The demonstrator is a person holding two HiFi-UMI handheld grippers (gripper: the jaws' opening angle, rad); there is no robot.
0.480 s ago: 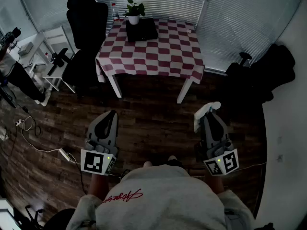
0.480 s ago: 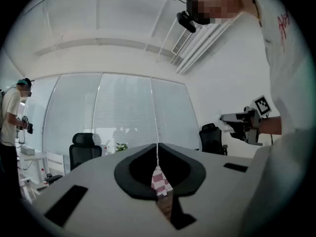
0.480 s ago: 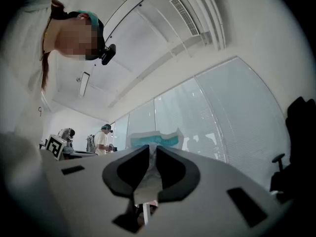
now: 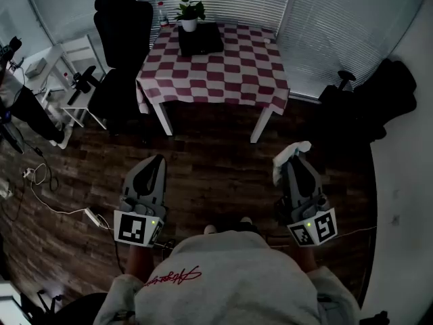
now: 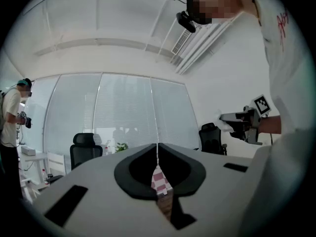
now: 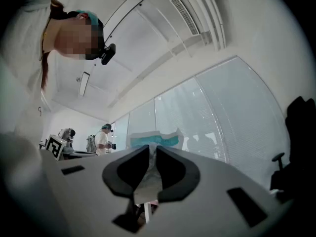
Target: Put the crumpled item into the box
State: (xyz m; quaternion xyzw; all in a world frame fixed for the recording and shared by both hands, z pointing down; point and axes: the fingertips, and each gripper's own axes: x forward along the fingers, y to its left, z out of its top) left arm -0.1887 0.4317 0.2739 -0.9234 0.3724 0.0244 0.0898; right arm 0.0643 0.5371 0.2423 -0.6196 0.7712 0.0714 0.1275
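Barely anything moves: short of the checkered table [image 4: 213, 63], right gripper [image 4: 295, 156] stays pinching the soft, light crumpled item [image 4: 279, 168], left gripper [image 4: 160, 160] closed, empty.

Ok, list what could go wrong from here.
1. The crumpled item sticks out well past the tips of the right gripper, which is shut on it. It may slip out on the way to the table.
2. The box sits at the table's far edge right beside the potted plant. A long reach could knock the plant over.
3. Whether the box is open cannot be told.
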